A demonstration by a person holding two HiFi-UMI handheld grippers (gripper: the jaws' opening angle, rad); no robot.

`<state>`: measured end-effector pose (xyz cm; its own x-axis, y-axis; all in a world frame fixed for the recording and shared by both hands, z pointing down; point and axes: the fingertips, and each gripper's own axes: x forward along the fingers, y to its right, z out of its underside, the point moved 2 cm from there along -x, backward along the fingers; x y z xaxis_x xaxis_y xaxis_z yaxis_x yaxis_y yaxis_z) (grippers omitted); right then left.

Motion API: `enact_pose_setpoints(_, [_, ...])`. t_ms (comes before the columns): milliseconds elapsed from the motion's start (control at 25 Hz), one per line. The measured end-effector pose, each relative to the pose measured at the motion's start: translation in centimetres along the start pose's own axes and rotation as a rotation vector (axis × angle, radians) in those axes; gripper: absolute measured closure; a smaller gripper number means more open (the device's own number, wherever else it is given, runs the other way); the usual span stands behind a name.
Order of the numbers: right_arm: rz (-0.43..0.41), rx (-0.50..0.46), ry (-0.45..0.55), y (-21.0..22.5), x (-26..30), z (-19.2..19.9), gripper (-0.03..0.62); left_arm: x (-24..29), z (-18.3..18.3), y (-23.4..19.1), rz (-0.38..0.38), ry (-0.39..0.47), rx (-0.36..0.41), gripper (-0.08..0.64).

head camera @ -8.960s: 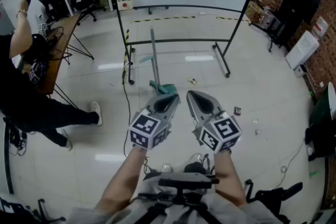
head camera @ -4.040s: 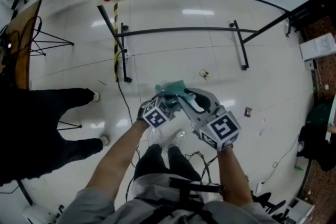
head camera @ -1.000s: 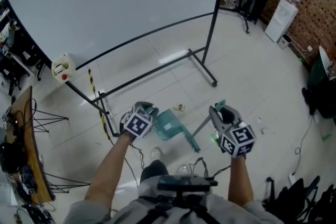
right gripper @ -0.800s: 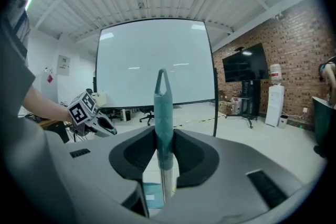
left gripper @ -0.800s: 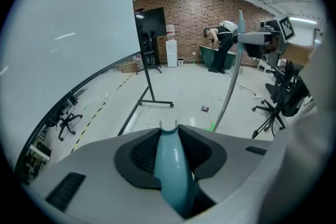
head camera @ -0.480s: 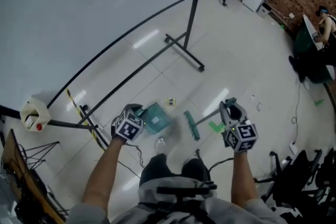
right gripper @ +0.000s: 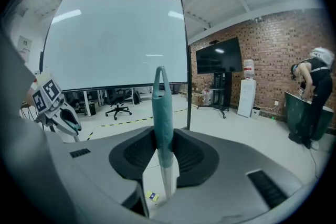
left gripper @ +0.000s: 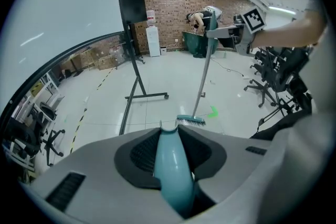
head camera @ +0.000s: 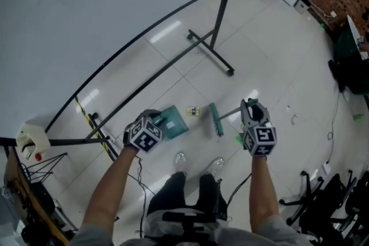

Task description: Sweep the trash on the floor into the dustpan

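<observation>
**Broom and dustpan both in grip, wrapper waiting between them**

Pinching the teal dustpan (head camera: 173, 122) by its rounded handle with the left gripper (head camera: 157, 121), with the jaws pressed onto the plastic stem. Clamping the broom (head camera: 215, 119) high on its long handle with the right gripper (head camera: 249, 106), with the jaws closed on the teal end grip.

Judging both tools as light, stiff plastic. Expecting the smooth handles to be twisting easily in the pads, so gripping square and keeping the pan lip flat down. Expecting the broom, held far from its bristles, to be swinging wide and calling for short, gentle strokes.

Aiming at a small wrapper (head camera: 193, 111), probably feather-light and prone to skidding, lying on the tiled floor (head camera: 277, 66) between pan mouth and bristles, near both. Noting paler scraps (head camera: 293, 119) well apart to the right.

Watching the screen stand's foot (head camera: 210, 55) beyond the wrapper, a cable (head camera: 139, 176) beside the left arm, and the person's own shoes (head camera: 180, 161) just behind the pan.
</observation>
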<state>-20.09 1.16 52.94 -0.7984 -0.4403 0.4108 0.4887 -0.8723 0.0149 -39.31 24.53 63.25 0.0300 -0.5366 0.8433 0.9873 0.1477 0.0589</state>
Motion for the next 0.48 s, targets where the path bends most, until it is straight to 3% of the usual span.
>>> enact_pose_setpoints(240, [-0.18, -0.092, -0.094, -5.1, 4.1, 4.2, 0.486, 1.1, -1.9, -2.0, -0.001, -0.005, -0.02, 0.46])
enact_pose_setpoints(480, [-0.351, -0.002, -0.161, -10.8, 5.0, 6.3, 0.477, 1.5, -2.2, -2.2, 0.002, -0.007, -0.026, 0.46])
